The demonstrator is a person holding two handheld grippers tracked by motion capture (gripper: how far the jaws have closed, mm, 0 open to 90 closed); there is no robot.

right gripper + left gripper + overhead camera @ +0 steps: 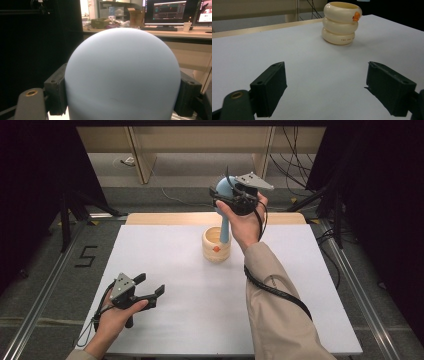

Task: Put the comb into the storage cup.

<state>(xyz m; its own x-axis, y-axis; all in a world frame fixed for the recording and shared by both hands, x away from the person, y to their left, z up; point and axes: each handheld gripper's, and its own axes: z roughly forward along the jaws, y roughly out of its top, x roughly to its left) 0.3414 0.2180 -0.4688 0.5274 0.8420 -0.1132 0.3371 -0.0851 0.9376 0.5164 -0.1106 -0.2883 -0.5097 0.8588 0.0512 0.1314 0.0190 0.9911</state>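
Observation:
A light blue brush with a round head (221,186) and a slim handle (224,227) hangs upright, handle down, with my right gripper (221,195) shut on the head. In the right gripper view the blue head (122,75) sits between both black pads (56,92). Its handle's lower end hangs just above a cream ringed cup (216,246), which stands on the white table (200,310) and has an orange mark (356,16). My left gripper (150,284) rests low over the table's near left, open, with nothing between its fingers (270,87).
The table's far edge is a wooden strip (165,218). Dark stands (67,215) flank the table on both sides, and cables (295,160) lie on the floor behind. A desk with monitors (170,11) appears in the right gripper view.

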